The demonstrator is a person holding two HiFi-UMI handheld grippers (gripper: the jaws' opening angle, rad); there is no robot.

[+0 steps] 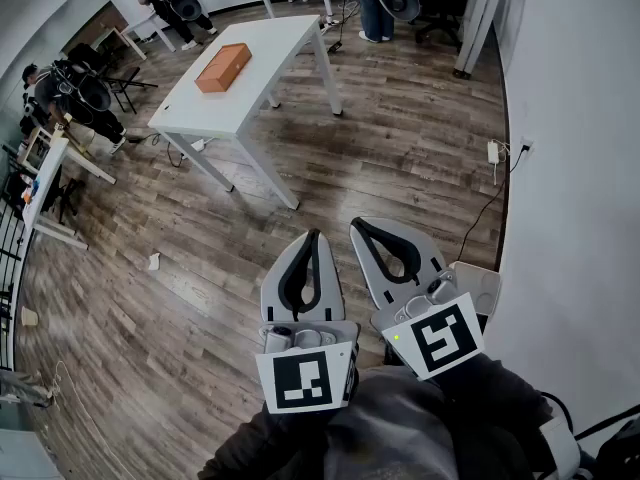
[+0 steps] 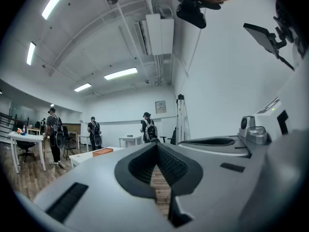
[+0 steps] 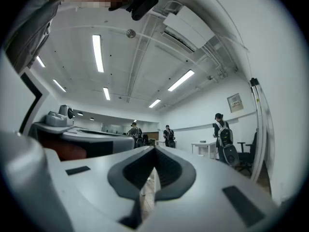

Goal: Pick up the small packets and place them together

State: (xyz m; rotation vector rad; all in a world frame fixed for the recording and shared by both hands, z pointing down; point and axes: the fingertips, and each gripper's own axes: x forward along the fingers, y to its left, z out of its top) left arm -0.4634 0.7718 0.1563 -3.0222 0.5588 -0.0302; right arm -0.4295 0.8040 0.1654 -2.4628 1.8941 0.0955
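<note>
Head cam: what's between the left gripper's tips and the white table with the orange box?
Only bare wood floor between the left gripper and the white table holding the orange box, per the head view.

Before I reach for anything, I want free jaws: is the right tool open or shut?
Shut and empty. In the right gripper view the right tool has its jaw tips meeting, and nothing sits between them.

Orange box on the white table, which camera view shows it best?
The head view: the orange box lies in full view from above on the white table. The left gripper view catches the box only as a thin, distant orange strip. The right gripper view does not show it.
</note>
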